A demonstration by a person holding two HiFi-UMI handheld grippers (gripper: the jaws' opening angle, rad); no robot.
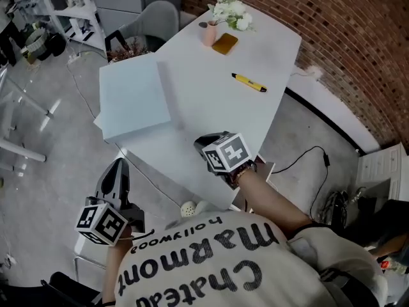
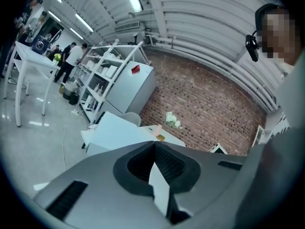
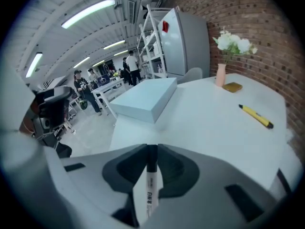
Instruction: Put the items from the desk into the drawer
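My right gripper (image 1: 203, 141) hovers over the near edge of the white desk (image 1: 211, 107). It is shut on a white marker with a black cap (image 3: 150, 190), which lies lengthwise between the jaws. My left gripper (image 1: 118, 166) is off the desk's left front corner, above the floor, jaws together and empty; its tips (image 2: 153, 144) point toward the desk. A yellow pen (image 1: 249, 82) lies on the desk toward the brick wall. A flat brown item (image 1: 225, 43) sits beside a pink vase of white flowers (image 1: 211, 32) at the far end. No open drawer shows.
A large pale blue box (image 1: 133, 98) covers the desk's left side. A grey chair (image 1: 156, 18) stands behind it. A low white cabinet (image 1: 383, 168) and a black cable (image 1: 307, 158) are on the floor at the right, by the brick wall.
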